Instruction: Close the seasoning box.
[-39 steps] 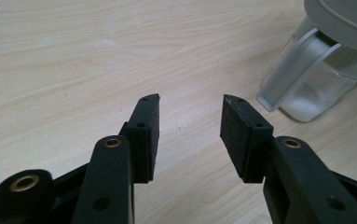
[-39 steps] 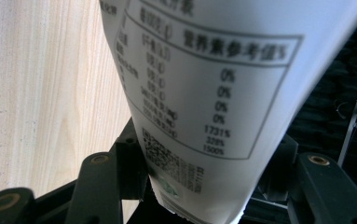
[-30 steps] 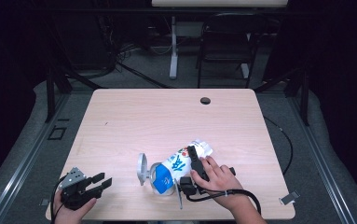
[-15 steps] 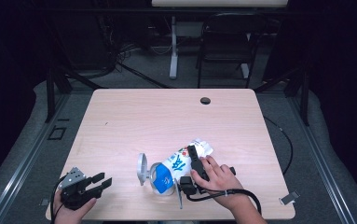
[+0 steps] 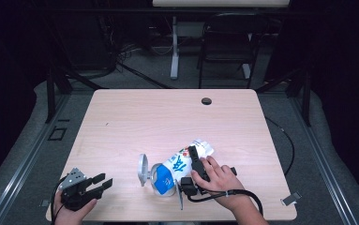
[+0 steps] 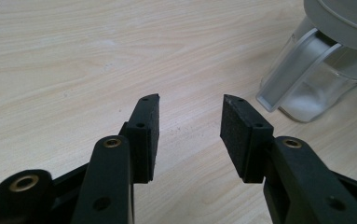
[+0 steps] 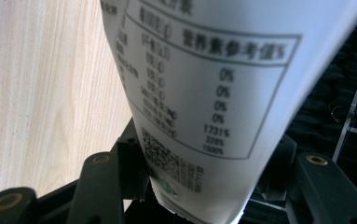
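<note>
Bare tabletop (image 5: pixel 168 117) stretches wide ahead of both grippers, which sit close to the near edge. The left gripper (image 6: pixel 188 122) gapes empty – a clear jug (image 6: pixel 316 70) just beyond its right finger. The right gripper (image 7: pixel 204 182) clamps the white bag (image 7: pixel 204 93) – tilted toward the jug.

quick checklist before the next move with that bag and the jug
1. Right gripper shut on the bag: ok, the jaws squeeze its white printed pack in the right gripper view.
2. Bag over the jug: cannot tell, they overlap from above.
3. Jug lid open: ok, it stands tipped up at the jug's left.
4. Left gripper free: ok, jaws open with bare table between them.
5. Left gripper steadying the jug: not ok, it sits apart from it.
</note>
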